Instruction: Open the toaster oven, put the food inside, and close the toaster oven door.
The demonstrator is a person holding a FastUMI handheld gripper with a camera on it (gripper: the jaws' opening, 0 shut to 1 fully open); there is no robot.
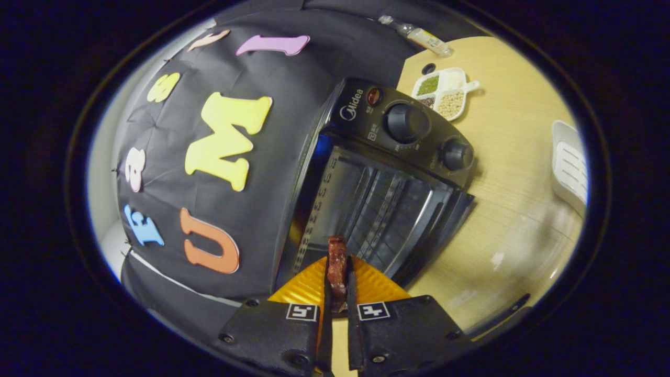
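Note:
The view is rolled to one side. A black toaster oven (pixel 387 173) stands on the wooden table (pixel 513 173), its two knobs (pixel 405 123) toward the table side. Its glass door (pixel 445 235) hangs open, and the wire rack (pixel 377 209) inside is visible. My gripper (pixel 337 275) is shut on a dark reddish-brown piece of food (pixel 337 262), a thin slab pinched edge-on between both fingers. The food's tip sits just in front of the oven's open mouth.
A white divided dish (pixel 445 93) with grains and beans lies on the table beyond the oven, a small bottle (pixel 419 35) past it. A white slotted container (pixel 569 165) sits at the table's far side. The booth's black cloth wall flanks the oven.

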